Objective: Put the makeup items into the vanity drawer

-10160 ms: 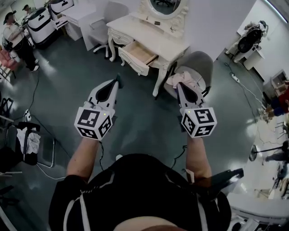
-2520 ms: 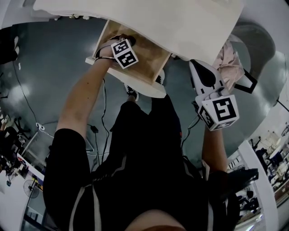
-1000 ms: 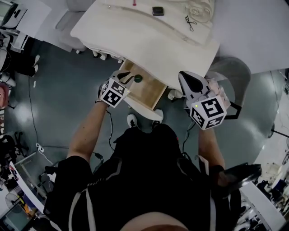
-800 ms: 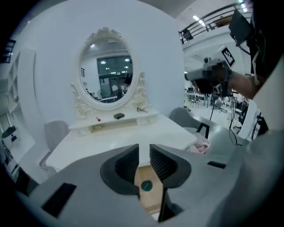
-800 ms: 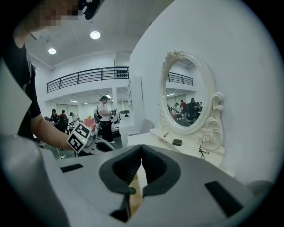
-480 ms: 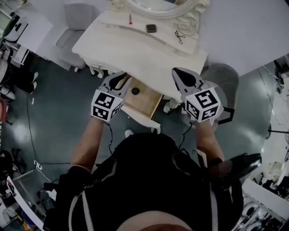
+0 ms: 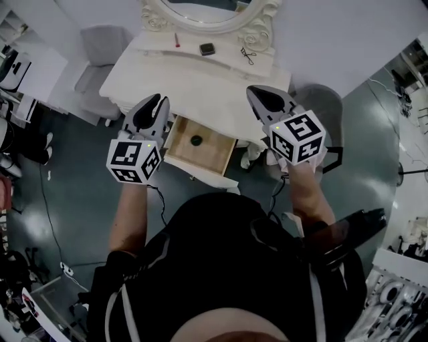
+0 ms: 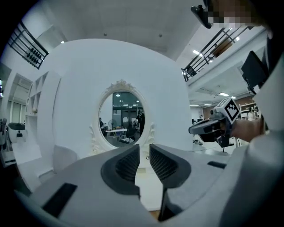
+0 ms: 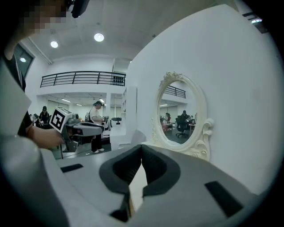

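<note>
Holds the left tool [image 7: 158, 101] and the right tool [image 7: 254, 93] above the front edge of the white surface [image 7: 200, 83], one on either side of the open drawer [image 7: 217, 159]. Shows the left one parted by only a narrow slit with nothing in it, and the right one pressed together at the tips, likewise empty. Finds one small dark round item [image 7: 196, 140] already lying in the drawer. Leaves three more at the back of the surface, ahead of both tools and near the foot of the mirror [image 7: 200, 10]:
- a red stick [image 7: 176, 40], long axis pointing toward the mirror, nearest the left tool
- a dark square compact [image 7: 206, 49] in the middle
- a thin wiry item [image 7: 249, 55], perhaps an eyelash curler, nearest the right tool

Probably calls for a forward reach across bare surface, with nothing in the way. Puts a grey chair [image 7: 321, 107] just right of the vanity, clear of that path.
</note>
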Demonstrator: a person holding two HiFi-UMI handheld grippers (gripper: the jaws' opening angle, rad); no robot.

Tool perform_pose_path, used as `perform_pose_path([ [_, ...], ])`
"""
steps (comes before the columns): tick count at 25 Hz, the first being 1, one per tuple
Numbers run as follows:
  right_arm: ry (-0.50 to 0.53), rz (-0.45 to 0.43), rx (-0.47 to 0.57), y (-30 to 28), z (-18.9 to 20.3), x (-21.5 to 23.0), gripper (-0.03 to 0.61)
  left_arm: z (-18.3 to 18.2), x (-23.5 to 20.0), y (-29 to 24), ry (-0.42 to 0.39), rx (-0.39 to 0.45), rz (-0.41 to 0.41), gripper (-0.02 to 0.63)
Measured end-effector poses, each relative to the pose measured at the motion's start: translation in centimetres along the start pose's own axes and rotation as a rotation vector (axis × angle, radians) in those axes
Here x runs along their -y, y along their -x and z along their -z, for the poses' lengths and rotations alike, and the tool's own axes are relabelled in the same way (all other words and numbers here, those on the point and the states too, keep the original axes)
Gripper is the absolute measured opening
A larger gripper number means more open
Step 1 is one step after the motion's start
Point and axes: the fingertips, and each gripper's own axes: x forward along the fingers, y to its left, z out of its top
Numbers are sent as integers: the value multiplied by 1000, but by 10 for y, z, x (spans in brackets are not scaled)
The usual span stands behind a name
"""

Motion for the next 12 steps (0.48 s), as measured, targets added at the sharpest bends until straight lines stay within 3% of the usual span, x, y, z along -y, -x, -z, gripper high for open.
perform_pose_path([
  [9,26,-2,7,8,-16,-15,6,-39,19,16,45,89,65,6],
  [12,4,-4,21,11,-21,-20,6,-40,20,22,59,71,57,6],
])
